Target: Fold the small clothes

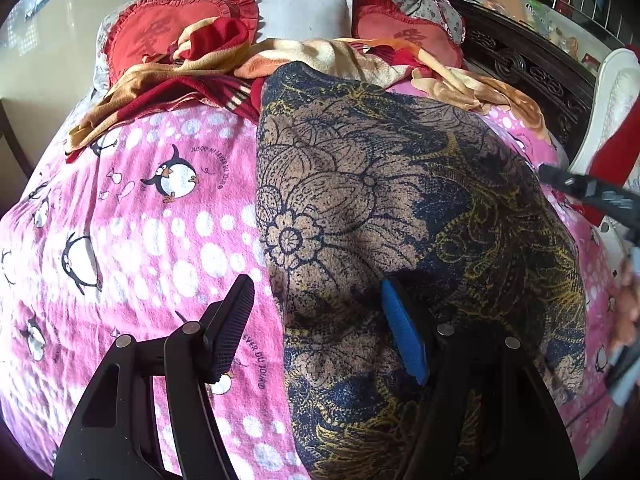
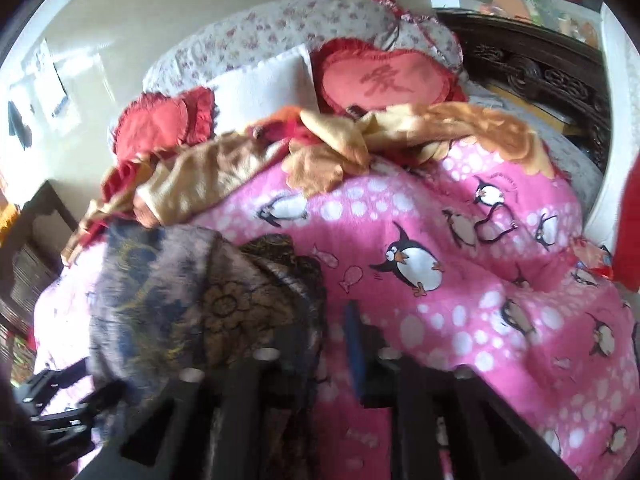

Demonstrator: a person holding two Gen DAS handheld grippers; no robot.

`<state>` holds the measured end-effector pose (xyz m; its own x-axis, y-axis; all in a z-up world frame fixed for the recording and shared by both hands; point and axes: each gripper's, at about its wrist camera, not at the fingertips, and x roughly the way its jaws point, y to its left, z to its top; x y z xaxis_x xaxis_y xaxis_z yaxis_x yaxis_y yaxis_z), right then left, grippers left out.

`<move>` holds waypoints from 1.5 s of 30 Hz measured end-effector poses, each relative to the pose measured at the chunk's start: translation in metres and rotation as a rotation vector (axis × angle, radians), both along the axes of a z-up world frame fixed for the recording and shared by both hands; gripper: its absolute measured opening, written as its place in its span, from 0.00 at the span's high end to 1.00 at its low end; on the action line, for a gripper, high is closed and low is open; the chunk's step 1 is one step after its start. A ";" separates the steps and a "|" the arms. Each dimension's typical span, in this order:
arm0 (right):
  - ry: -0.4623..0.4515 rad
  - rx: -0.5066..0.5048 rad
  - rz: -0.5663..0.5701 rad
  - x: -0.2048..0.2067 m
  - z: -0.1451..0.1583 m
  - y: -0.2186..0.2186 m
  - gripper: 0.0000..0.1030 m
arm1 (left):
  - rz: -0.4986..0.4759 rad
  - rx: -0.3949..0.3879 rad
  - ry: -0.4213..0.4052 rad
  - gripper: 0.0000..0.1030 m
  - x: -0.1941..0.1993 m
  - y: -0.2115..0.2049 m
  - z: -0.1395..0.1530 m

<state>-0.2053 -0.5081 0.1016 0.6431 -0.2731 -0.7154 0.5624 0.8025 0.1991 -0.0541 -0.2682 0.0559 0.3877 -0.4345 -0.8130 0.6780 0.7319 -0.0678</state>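
A dark blue and tan flower-print garment (image 1: 400,216) lies lengthwise on the pink penguin blanket (image 1: 132,220). My left gripper (image 1: 320,324) is open; its left finger (image 1: 232,328) is over the blanket, its blue-padded right finger (image 1: 402,332) rests on the garment's near part. In the right wrist view the garment (image 2: 192,288) is bunched and lifted at the left. My right gripper (image 2: 320,344) has a fold of it between its fingers; the view is blurred. The right gripper also shows at the right edge of the left wrist view (image 1: 600,196).
Red heart cushions (image 1: 160,36) and a white pillow (image 1: 304,16) lie at the bed's head. An orange and red blanket (image 1: 168,84) is rumpled behind the garment. A dark carved headboard (image 1: 528,68) and white furniture (image 1: 608,100) stand at the right.
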 end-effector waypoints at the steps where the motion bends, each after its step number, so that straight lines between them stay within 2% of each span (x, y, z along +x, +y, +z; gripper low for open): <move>1: -0.025 -0.006 0.022 0.000 0.006 0.007 0.64 | 0.002 -0.001 0.002 0.36 0.000 0.000 0.000; 4: -0.024 -0.036 0.098 0.008 0.015 0.033 0.62 | 0.004 0.000 0.002 0.36 0.000 -0.002 -0.001; 7: 0.011 -0.049 0.176 0.027 0.008 0.048 0.63 | 0.001 0.005 0.001 0.36 0.000 -0.003 -0.001; 10: 0.091 -0.080 0.170 0.048 -0.018 0.046 0.61 | -0.007 0.014 0.002 0.35 0.001 -0.005 -0.002; 12: 0.055 -0.052 0.156 0.051 -0.024 0.038 0.57 | -0.003 0.018 0.001 0.35 0.003 -0.007 -0.003; 15: 0.067 -0.053 0.164 0.051 -0.021 0.038 0.56 | 0.001 0.013 0.018 0.35 0.005 -0.008 -0.004; 18: 0.039 -0.009 0.159 0.033 -0.012 0.036 0.52 | -0.008 0.003 0.035 0.35 0.005 -0.004 -0.002; 20: 0.011 -0.002 0.154 0.017 -0.007 0.037 0.35 | -0.025 -0.023 0.065 0.35 0.006 0.004 0.000; 21: -0.004 0.001 0.157 0.009 -0.007 0.038 0.20 | -0.041 -0.056 0.089 0.35 0.007 0.011 0.000; 22: -0.014 0.008 0.162 -0.001 -0.009 0.038 0.17 | -0.052 -0.087 0.112 0.35 0.008 0.017 0.000; 25: -0.002 0.085 0.177 -0.016 -0.025 0.035 0.17 | -0.073 -0.165 0.189 0.34 0.013 0.031 -0.007; 27: 0.001 0.154 0.185 -0.020 -0.038 0.031 0.17 | -0.071 -0.196 0.232 0.28 0.017 0.036 -0.014; 30: -0.056 0.241 0.196 -0.022 -0.051 0.025 0.17 | -0.069 -0.241 0.314 0.26 0.019 0.037 -0.029; 32: -0.072 0.261 0.210 -0.016 -0.053 0.026 0.18 | -0.067 -0.260 0.363 0.26 0.021 0.032 -0.038; 33: -0.081 0.267 0.226 -0.013 -0.052 0.028 0.23 | -0.065 -0.280 0.379 0.25 0.021 0.029 -0.041; 34: -0.090 0.273 0.256 -0.008 -0.052 0.031 0.39 | -0.064 -0.291 0.383 0.25 0.021 0.027 -0.042; 35: -0.075 0.273 0.270 -0.002 -0.053 0.034 0.45 | -0.069 -0.299 0.384 0.25 0.021 0.025 -0.042; 36: -0.056 0.265 0.265 0.001 -0.053 0.036 0.51 | -0.079 -0.298 0.387 0.29 0.021 0.022 -0.041; 37: -0.052 0.259 0.266 0.004 -0.051 0.039 0.58 | -0.098 -0.299 0.394 0.44 0.020 0.019 -0.038; 38: -0.052 0.254 0.264 0.003 -0.049 0.041 0.62 | -0.103 -0.288 0.392 0.47 0.019 0.017 -0.035; 39: -0.051 0.249 0.264 0.002 -0.045 0.044 0.69 | -0.107 -0.283 0.383 0.57 0.017 0.018 -0.030; 40: -0.070 0.261 0.276 -0.001 -0.038 0.047 0.71 | -0.118 -0.285 0.374 0.68 0.015 0.020 -0.024; 41: -0.098 0.279 0.287 -0.005 -0.030 0.050 0.71 | -0.126 -0.290 0.369 0.71 0.015 0.022 -0.019; 43: -0.129 0.298 0.308 -0.012 -0.017 0.059 0.72 | -0.139 -0.304 0.370 0.73 0.011 0.033 -0.005; 45: -0.120 0.292 0.325 -0.016 -0.005 0.074 0.72 | -0.146 -0.312 0.357 0.73 0.004 0.050 0.008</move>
<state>-0.2217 -0.4339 0.0969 0.7452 0.1590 -0.6477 0.2496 0.8341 0.4919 -0.0504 -0.2178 0.0644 0.0259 -0.7076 -0.7062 0.6667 0.5386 -0.5152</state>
